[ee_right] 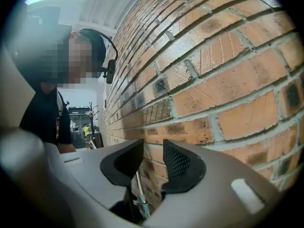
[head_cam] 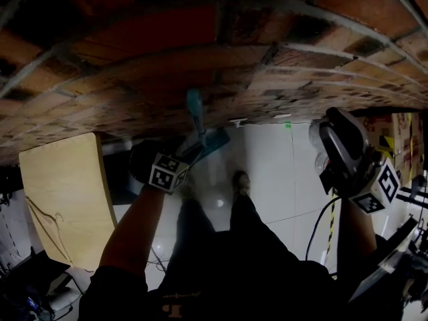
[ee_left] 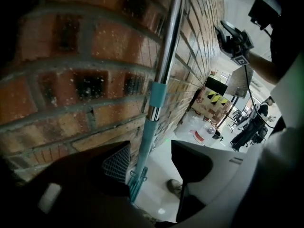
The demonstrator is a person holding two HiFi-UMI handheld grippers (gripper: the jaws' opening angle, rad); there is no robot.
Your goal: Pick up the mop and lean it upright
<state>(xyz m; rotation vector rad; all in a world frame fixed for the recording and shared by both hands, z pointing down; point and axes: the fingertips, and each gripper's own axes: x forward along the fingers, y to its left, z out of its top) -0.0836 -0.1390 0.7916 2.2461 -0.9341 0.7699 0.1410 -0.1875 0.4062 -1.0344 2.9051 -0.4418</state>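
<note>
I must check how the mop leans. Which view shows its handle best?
The left gripper view: the mop handle runs up the whole picture against the brick wall. The head view shows only a short, dim piece; the right gripper view, a sliver low down.

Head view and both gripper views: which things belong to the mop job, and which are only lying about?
Job: mop, standing at the brick wall; left gripper, jaws open around its pole.
Lying about: wooden board; cardboard boxes; floor cable.

White floor [head_cam: 281, 172], mop [head_cam: 196, 116], shoe [head_cam: 241, 181]
</note>
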